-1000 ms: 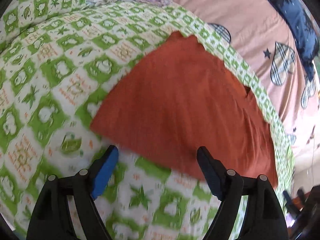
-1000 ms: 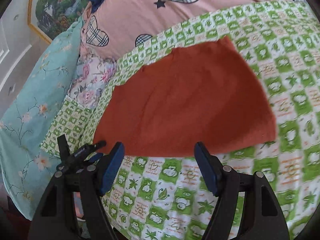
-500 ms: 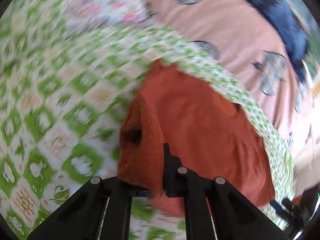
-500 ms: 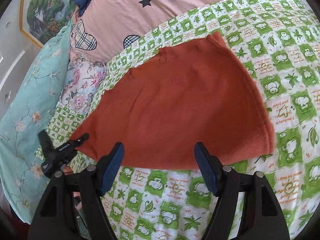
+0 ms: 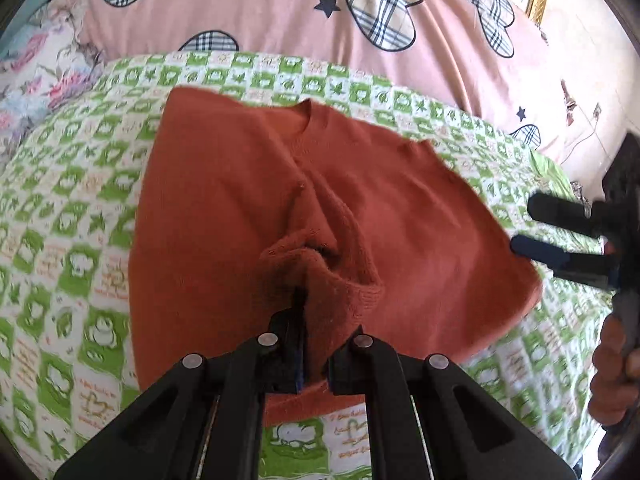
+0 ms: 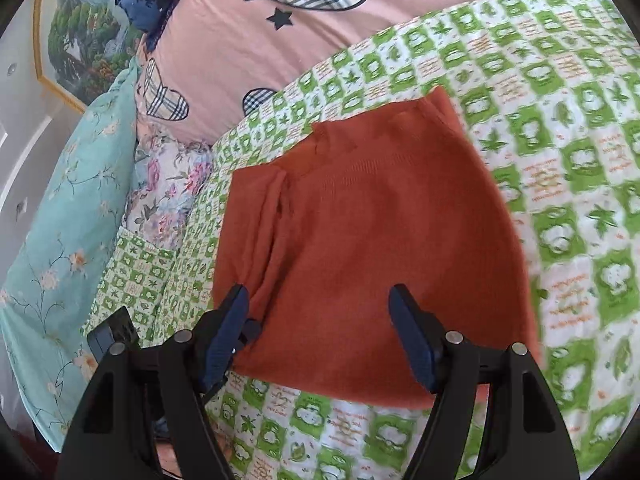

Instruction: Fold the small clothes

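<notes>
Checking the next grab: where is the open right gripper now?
In the right wrist view the right gripper hangs open over the near hem of the orange sweater, which lies on the green checked blanket.

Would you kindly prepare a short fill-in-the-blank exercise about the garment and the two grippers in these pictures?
1. The left gripper has its jaws shut on a bunched fold of the ____ garment.
2. The garment lies on a blanket checked in white and ____.
3. The jaws of the right gripper stand ____, with nothing clamped between them.
4. The pink cover behind the blanket bears plaid shapes in the form of ____.

Missing words: orange; green; open; hearts
</notes>
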Demonstrator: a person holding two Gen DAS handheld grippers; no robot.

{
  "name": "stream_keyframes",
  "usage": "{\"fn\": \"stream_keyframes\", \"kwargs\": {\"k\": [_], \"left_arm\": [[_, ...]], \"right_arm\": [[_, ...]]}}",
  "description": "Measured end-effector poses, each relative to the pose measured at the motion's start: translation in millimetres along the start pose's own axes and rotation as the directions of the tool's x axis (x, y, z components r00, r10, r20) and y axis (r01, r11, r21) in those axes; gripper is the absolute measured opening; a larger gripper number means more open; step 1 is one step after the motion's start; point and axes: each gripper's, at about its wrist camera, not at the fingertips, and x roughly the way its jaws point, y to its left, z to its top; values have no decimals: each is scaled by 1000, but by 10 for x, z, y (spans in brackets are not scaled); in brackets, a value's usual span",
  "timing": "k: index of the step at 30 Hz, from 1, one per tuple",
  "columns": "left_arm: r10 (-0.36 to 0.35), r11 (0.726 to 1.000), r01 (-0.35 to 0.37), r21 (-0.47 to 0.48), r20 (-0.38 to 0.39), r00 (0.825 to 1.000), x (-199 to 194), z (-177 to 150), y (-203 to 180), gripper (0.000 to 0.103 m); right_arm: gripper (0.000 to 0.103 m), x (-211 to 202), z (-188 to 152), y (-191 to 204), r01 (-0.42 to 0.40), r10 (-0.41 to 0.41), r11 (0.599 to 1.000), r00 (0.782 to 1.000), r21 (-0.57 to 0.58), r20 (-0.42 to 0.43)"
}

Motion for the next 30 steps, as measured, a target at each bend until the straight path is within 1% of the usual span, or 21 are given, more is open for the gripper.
{"fn": "stream_keyframes", "kwargs": {"k": [4,7,9,11,12,13,14,15,16,17,18,19,21,23,25,26,28,30], "left_arm": [[-32,999,33,-23,27,999,-136,12,75,6],[-51,998,53,-28,57,997,-258,20,92,6],[-59,998,61,-28,63,996,-342,12,125,6],[-63,998,65,-17,66,996,-350,17,115,6],[-58,998,59,-9,65,996,-346,22,111,6],[-54,999,55,-2,64,996,-347,14,99,6],[-52,999,52,4,61,997,-342,14,83,6],[-49,999,49,9,59,997,-340,19,62,6],[-48,999,47,13,57,997,-333,25,50,6],[-53,998,52,22,55,997,-342,45,12,6],[-61,998,59,29,59,996,-356,69,-27,6],[-77,996,74,40,66,995,-382,99,-84,6],[-135,989,130,66,73,988,-404,181,-250,6],[-197,977,190,98,62,979,-352,246,-507,6],[-227,968,220,122,41,973,-236,269,-782,6],[-242,962,235,138,32,970,-131,263,-952,6],[-269,953,266,145,0,963,55,235,-1149,6],[-302,943,308,128,-64,951,301,193,-1337,6]], "right_arm": [[73,402,170,185,-81,79,997,995,-19,-63],[73,875,339,368,-142,137,990,979,-25,-150],[73,1237,452,478,-144,134,989,970,-31,-204],[72,1518,524,568,-136,121,990,964,-45,-239],[57,1615,551,604,-135,117,989,962,-57,-245],[31,1714,586,644,-127,104,989,962,-77,-251],[24,1766,612,661,-115,89,990,962,-87,-258],[20,1772,643,671,-106,81,991,963,-86,-255],[18,1703,678,679,-118,95,989,967,-86,-238],[18,1609,704,684,-132,109,987,970,-94,-217],[18,1414,736,691,-136,114,984,977,-118,-179],[18,1285,759,678,-127,106,983,982,-135,-154],[18,946,814,615,-101,85,981,992,-166,-97],[18,632,882,461,-63,54,981,997,-183,-49],[18,407,929,231,4,-8,983,1000,-182,-20],[18,332,938,80,32,-35,985,999,-169,-17],[18,254,942,-171,76,-79,987,997,-145,-18],[17,232,922,-423,121,-125,986,992,-116,-34]]}}
